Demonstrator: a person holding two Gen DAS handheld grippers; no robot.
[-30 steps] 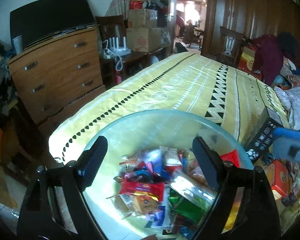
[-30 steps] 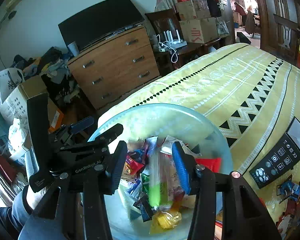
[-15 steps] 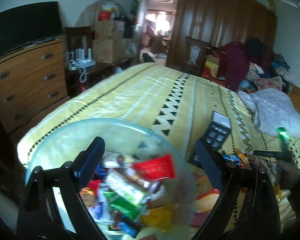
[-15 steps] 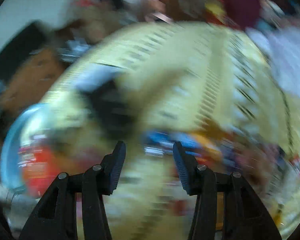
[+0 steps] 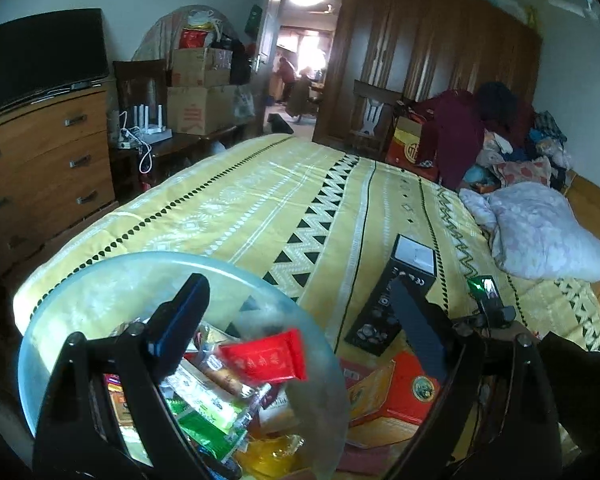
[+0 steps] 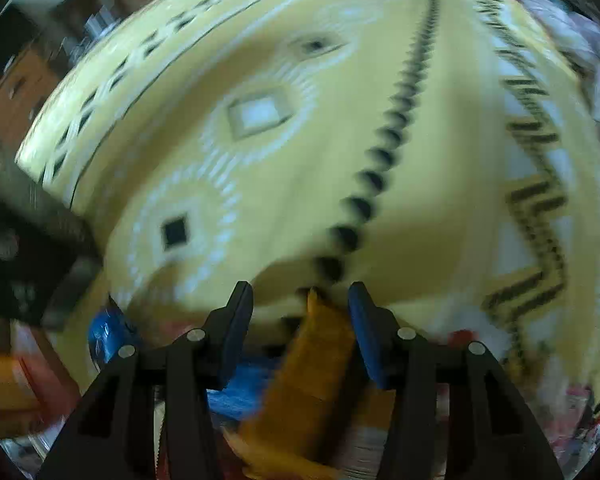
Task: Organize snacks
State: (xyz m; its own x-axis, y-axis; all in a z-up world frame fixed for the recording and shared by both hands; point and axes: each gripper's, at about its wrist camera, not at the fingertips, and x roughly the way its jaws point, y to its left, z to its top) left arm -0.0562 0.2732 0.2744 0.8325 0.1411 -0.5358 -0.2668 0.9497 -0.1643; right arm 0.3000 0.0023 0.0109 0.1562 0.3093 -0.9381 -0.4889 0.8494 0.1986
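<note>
The right tool (image 6: pixel 300 330) hangs low over the loose snacks on the yellow patterned bed (image 6: pixel 300 140), its jaws apart, with an orange-brown packet (image 6: pixel 312 364) lying between them; the packet looks close to the right-hand finger and apart from the left one, though the right wrist view is smeared and contact cannot be told for sure. A blue wrapper (image 6: pixel 104 336) lies just to the left, and other wrappers crowd the near edge, too blurred to name. The left tool (image 5: pixel 300 312) is also spread wide and empty, poised above the clear glass bowl (image 5: pixel 80 292), which sits at the near left of the bed and already holds a heap of snacks, a red packet (image 5: pixel 266 360) on top. A black remote (image 5: pixel 392 292) and an orange-red box (image 5: pixel 400 392) lie between the bowl and the loose pile. Judging from this, the step in hand is picking the orange-brown packet for the bowl. To do it well, slow the tool so it settles, centre the packet between both fingers, go down until the tips straddle its body and not its crimped end, and close gently, since such a wrapper is slippery and crushable. Keep the tips off the bedcover, which could bunch up, and off the neighbouring wrappers.
</note>
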